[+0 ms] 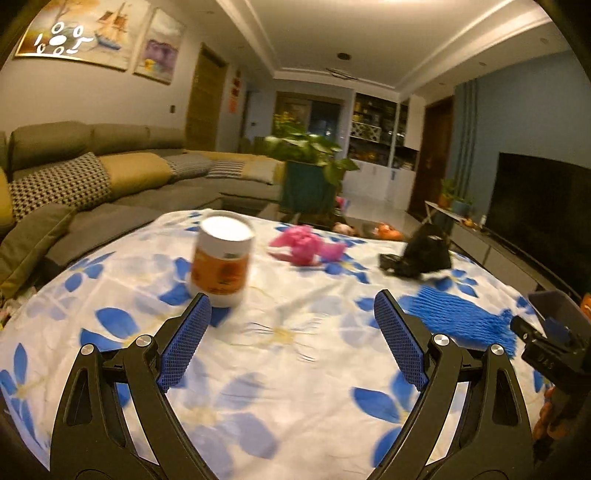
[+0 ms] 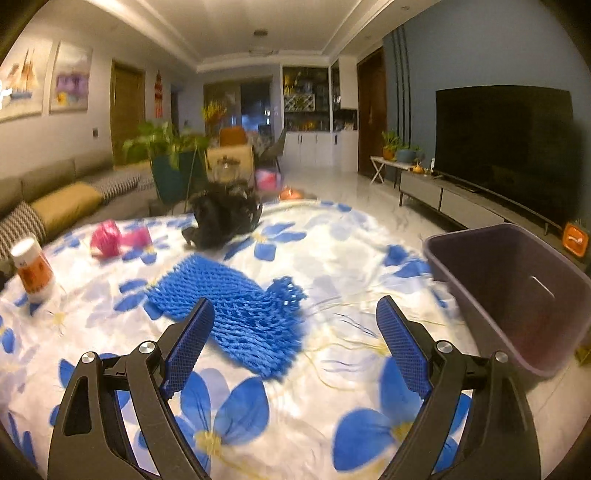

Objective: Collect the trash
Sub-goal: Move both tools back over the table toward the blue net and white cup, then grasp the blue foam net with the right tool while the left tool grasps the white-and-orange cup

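Right wrist view, blue foam net [image 2: 236, 314] — flat, frayed edge, right tool [image 2: 295, 321] spread apart above it

One white-lidded orange jar [image 1: 221, 258]; one pink crumpled wad [image 1: 306, 245]; one black crumpled bag [image 2: 225, 216]; one blue foam net sleeve [image 2: 236, 306]; one purple bin [image 2: 517, 291]; one flowered cloth [image 2: 332, 266] over the surface; two claws, left claw [image 1: 291, 321] and right claw [image 2: 295, 325]; two wall paintings [image 1: 92, 33].
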